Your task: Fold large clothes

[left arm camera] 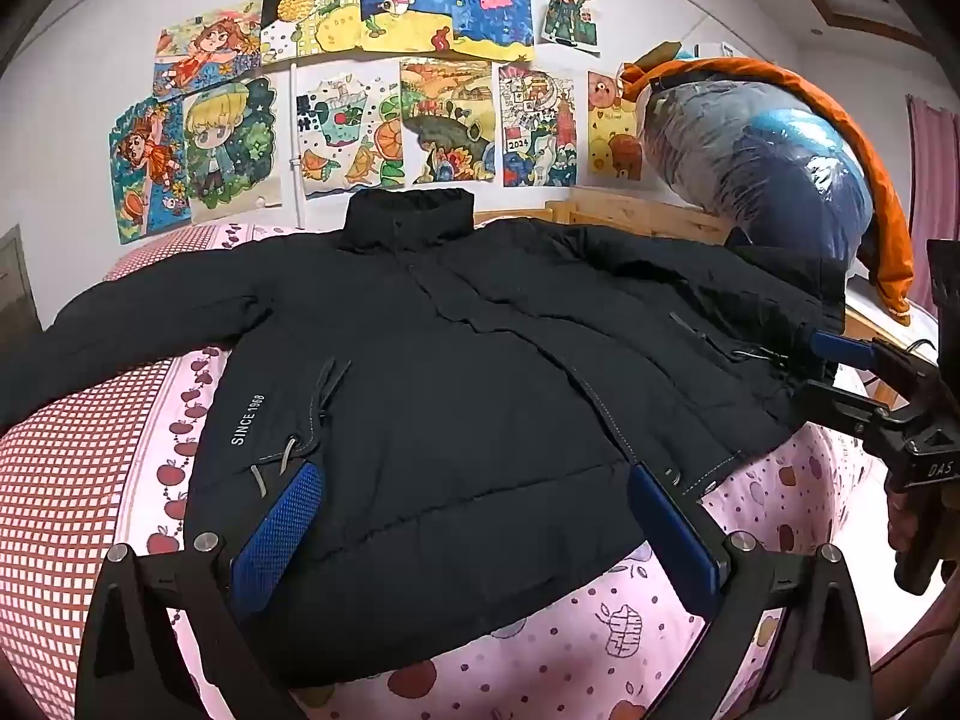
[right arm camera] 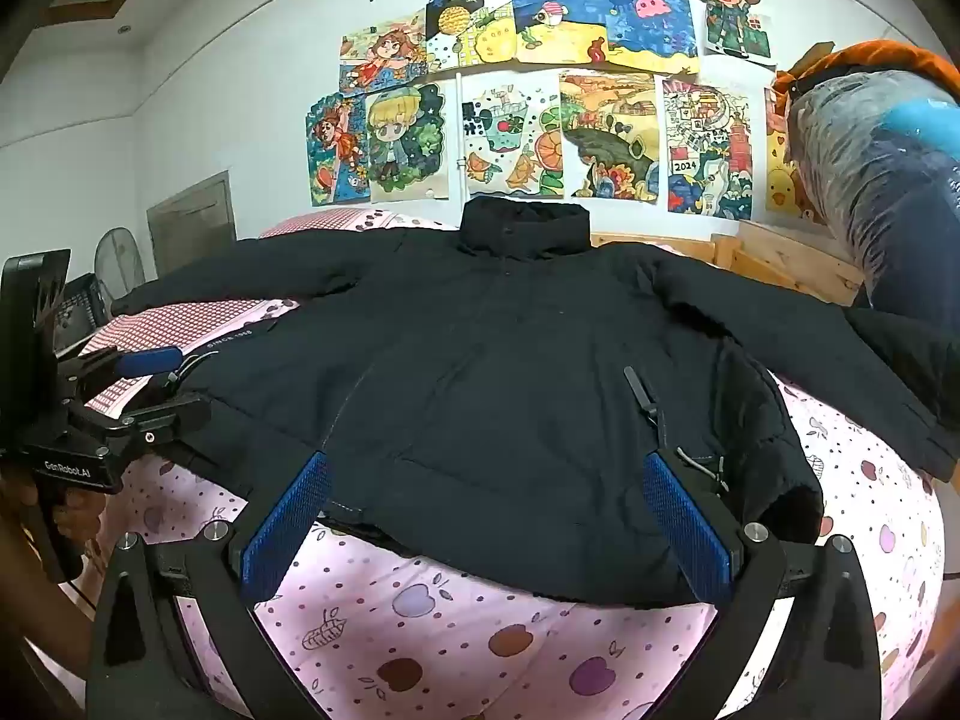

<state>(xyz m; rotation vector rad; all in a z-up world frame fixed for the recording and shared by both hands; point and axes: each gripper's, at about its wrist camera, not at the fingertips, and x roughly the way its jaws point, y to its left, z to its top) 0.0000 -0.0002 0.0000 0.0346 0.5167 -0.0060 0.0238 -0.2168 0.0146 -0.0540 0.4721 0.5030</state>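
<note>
Left gripper (left arm camera: 474, 516): nearest the left wrist camera we see its two blue-padded fingers spread wide, one on each side of the jacket's lower hem; nothing is pinched between them.
Right gripper (right arm camera: 486, 516): in the right wrist view we find the same, blue pads far apart over the hem, holding nothing.
Black padded jacket (left arm camera: 432, 360): it lies front up and spread flat on the bed, collar toward the wall, both sleeves stretched out to the sides. We read "SINCE 1968" in white near the hem on the left side of the left wrist view.
Bedsheet (right arm camera: 450, 630): pink with an apple and leaf print, under the jacket; a red-and-white checked cloth (left arm camera: 72, 480) lies beside it at the left.
Wall drawings (left arm camera: 384, 78): we count many colourful children's pictures stuck on the white wall behind the bed.
Bagged bundle (left arm camera: 768, 162): a big clear plastic bag of blue fabric with an orange cloth draped over it, at the right by a wooden frame (right arm camera: 780, 264).
Hands: each gripper shows at the edge of the other's view, with a hand (left arm camera: 912, 522) on its grip.
</note>
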